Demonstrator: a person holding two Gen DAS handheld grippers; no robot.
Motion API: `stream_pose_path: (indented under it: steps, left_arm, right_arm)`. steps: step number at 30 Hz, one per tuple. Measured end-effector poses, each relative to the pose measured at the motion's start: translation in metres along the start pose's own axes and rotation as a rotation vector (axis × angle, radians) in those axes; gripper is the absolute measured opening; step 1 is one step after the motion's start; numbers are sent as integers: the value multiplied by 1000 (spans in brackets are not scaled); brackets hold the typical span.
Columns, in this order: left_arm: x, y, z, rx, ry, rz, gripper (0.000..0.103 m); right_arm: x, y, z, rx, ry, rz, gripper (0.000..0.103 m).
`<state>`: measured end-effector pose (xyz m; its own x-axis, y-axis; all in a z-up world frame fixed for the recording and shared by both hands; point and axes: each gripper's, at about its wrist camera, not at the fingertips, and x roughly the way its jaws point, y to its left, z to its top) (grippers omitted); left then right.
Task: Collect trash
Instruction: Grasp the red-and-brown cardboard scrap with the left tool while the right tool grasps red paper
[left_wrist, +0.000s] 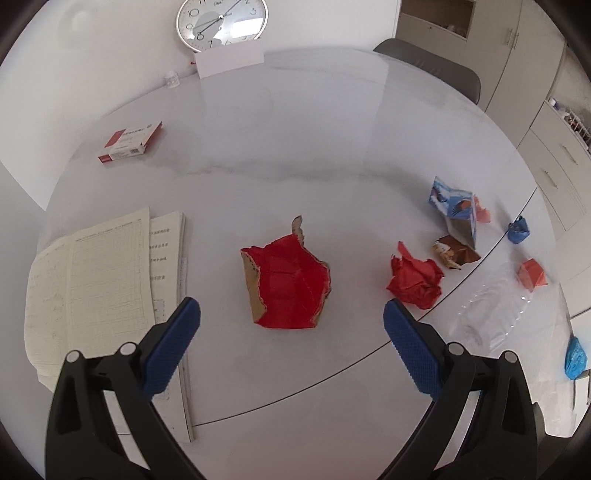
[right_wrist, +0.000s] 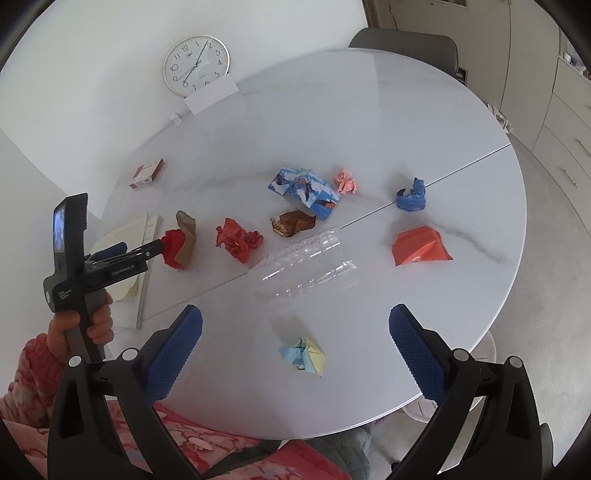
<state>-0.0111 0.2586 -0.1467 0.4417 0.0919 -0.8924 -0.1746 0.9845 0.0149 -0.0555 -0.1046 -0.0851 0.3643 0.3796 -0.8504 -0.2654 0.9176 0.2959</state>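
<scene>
Trash lies scattered over the round white marble-look bench (right_wrist: 406, 110): a torn red card piece (left_wrist: 286, 286) with brown raw edges, a crumpled red paper ball (left_wrist: 415, 280), a brown wrapper (left_wrist: 454, 253), a blue printed carton (right_wrist: 304, 192), a pink wad (right_wrist: 346, 181), a blue scrap (right_wrist: 412, 197), a folded orange paper (right_wrist: 419, 246), a clear ribbed plastic bottle (right_wrist: 306, 266) on its side, and a pale blue-and-yellow wad (right_wrist: 304, 355).

Writing on the small red-and-white box (left_wrist: 129, 142) and on the lined papers (left_wrist: 99, 280) is too small to read; the wall clock (right_wrist: 196, 64) carries plain numerals.

The left gripper (left_wrist: 291, 314) is spread wide and empty, its blue knurled pads either side of the card piece, near it but not touching. The right gripper (right_wrist: 295, 325) is likewise wide open, holding nothing, above the bench edge near the blue-and-yellow wad.
</scene>
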Motion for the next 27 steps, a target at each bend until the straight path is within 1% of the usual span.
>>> stream_pose_path:
  steps: [4,7,11,12,13,14,16,17,19,21,23,25,26,27]
  left_arm:
    - [35,3,4,6,63,-3,95]
    - [59,9,9,-10,105,-16,95]
    - [81,15,15,-26,141,-30,95]
    - [84,15,16,-28,144,-34,92]
    - [85,16,17,-30,145,-40,85]
    - [86,16,18,-32,148,-46,82]
    - [89,16,18,-32,156,-61,69]
    - [91,16,18,-31,158,-62,66]
    - [95,15,18,-24,162,-55,54]
    - [95,17,17,-29,158,-61,53]
    - [92,20,17,-37,145,-69,49]
    - [88,22,19,-44,132,-80,43]
    - [85,24,20,-50,130,-86,42]
    - [83,26,21,-58,126,-89,42]
  right_arm:
    - [18,16,4,-4,34,-4,100]
    - [29,27,9,-10,52,-5,100]
    - [41,39,14,-20,70,-8,100]
    - [44,41,15,-23,74,-8,100]
    - [47,44,17,-27,78,-8,100]
    - [50,47,18,-33,83,-6,100]
    - [57,53,21,-48,93,-5,100]
    - [60,56,22,-57,97,-5,100]
    - [69,63,27,-92,108,-8,100]
    - [79,71,33,-134,113,-4,100]
    - [94,82,41,-196,127,6,100]
    - [111,92,48,-262,131,14,100]
    - [124,97,52,-299,144,14,100]
    - [135,101,55,-325,156,12,96]
